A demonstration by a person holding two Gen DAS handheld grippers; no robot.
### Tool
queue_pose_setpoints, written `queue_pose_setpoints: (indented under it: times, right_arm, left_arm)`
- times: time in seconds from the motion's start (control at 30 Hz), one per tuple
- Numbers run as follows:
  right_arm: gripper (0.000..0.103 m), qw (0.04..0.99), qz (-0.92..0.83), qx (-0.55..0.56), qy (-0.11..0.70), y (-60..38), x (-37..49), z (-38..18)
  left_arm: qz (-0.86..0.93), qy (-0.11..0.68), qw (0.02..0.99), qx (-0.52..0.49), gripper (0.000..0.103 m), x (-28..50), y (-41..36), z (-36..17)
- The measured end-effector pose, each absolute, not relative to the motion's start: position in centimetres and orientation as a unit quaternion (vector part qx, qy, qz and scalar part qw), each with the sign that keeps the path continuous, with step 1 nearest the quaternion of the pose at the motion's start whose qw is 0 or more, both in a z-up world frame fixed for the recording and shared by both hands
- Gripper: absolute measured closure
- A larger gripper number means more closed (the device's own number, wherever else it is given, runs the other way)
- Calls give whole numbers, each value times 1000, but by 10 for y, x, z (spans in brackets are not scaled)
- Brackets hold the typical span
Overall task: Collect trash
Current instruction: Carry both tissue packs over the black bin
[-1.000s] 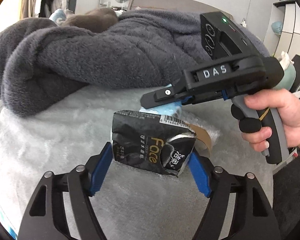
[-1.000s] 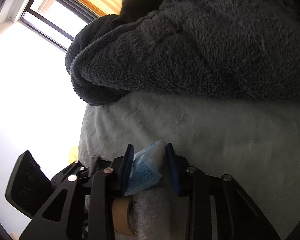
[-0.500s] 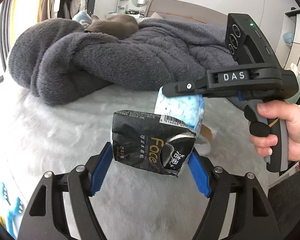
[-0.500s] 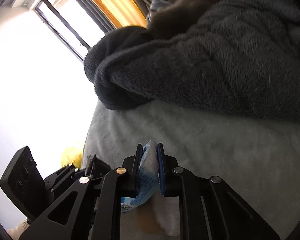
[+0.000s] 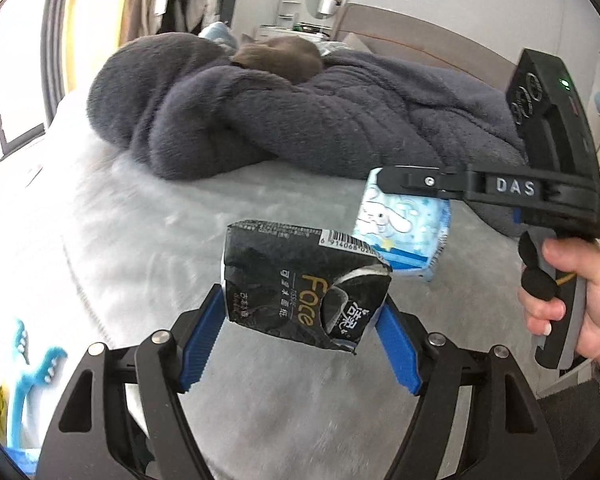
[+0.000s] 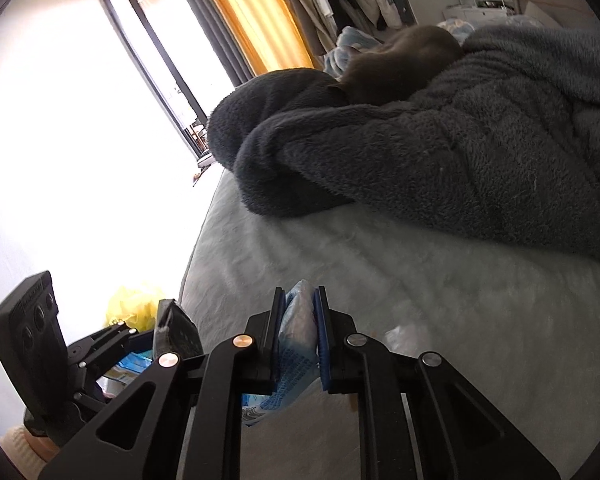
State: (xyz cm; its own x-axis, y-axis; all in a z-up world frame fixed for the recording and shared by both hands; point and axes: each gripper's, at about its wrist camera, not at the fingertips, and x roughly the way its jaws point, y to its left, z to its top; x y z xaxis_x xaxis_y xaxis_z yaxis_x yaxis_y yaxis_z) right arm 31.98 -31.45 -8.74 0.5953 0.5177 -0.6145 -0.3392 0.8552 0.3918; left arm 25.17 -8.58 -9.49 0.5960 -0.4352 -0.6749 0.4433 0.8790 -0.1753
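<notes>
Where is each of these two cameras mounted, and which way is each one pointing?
Left wrist: on the left gripper, facing the bed; shows its fingers on a black tissue pack, plus the right hand.
Right wrist: on the right gripper, facing the window; its fingers pinch a blue tissue pack.
Shared: both packs, the grey blanket.

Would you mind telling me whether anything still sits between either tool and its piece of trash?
Nothing visible does. The left tool is shut on the black tissue pack, and the right tool is shut on the blue cartoon wrapper. Both hang clear above the grey bedspread.
</notes>
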Motion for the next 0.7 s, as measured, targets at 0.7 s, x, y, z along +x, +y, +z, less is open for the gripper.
queue_pose_setpoints:
  times: [0.7]
  right_arm:
    - [88,896,268,1,354,-217,274,-82]
  left_arm:
    - [-139,407,903,-22,27,217,1,-99]
